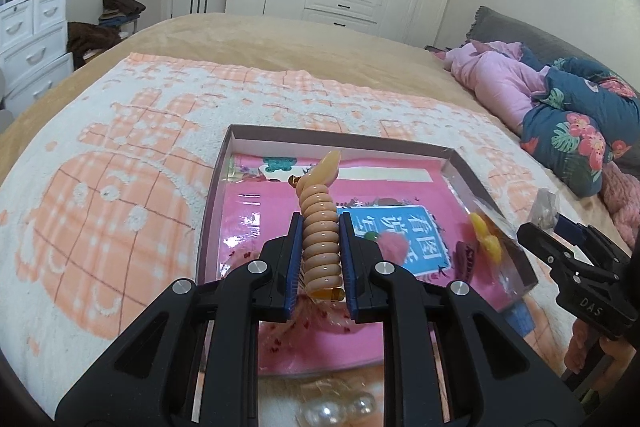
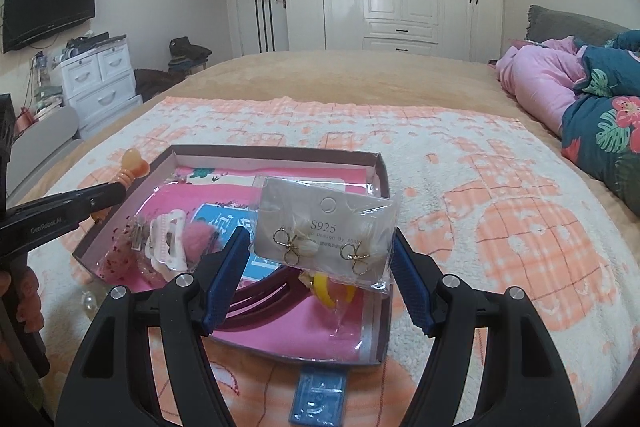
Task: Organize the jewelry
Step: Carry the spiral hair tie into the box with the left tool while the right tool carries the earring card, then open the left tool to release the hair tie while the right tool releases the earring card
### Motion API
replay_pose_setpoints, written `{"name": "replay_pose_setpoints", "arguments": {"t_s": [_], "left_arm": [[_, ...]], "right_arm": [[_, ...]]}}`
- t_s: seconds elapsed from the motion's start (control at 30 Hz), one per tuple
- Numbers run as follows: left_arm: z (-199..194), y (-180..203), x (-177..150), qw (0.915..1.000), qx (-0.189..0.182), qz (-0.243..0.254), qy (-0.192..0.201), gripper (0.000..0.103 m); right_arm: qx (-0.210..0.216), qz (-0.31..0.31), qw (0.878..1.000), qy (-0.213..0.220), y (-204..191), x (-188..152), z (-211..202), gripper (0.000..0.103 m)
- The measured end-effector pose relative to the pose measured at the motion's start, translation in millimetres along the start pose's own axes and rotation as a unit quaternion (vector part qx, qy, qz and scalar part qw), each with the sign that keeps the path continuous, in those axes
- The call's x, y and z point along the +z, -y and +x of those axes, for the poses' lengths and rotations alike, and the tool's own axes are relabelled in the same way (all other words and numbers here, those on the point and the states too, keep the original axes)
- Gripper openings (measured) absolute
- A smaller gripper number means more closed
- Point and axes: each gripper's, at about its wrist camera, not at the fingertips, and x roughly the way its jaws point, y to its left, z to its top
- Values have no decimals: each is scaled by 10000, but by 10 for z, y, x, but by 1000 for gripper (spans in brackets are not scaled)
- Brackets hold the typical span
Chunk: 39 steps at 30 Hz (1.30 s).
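Left claw squeezes a ridged orange hair clip over the box, while right claw pinches an earring card.

A wide bed with a tan plush cover filled mid-frame. On it lay an orange-and-white checked fleece blanket, centre, and crumpled pink and floral bedding, right edge.

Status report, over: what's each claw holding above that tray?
Left gripper shut on ribbed peach hair clip. Right gripper clamps bagged gold earring card. Both over cardboard tray. Nothing blocking.
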Motion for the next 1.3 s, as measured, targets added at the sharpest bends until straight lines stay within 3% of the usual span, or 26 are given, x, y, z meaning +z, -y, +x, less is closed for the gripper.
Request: {"name": "replay_pose_setpoints", "arguments": {"t_s": [0.63,1.0,1.3], "left_arm": [[232,-165,-69,9994,196,-87,-278,11],[230,-177,-87,9994,202,-108,-272,11],[214,-170,-93,9994,173,-130,-264,11]], "right_arm": [[614,-628,9940,-652,-553,-76,502,68],[672,-773,9928,-621,-619,-156,461,70],[681,-699,9935,-593,-586,-190,383,78]]}}
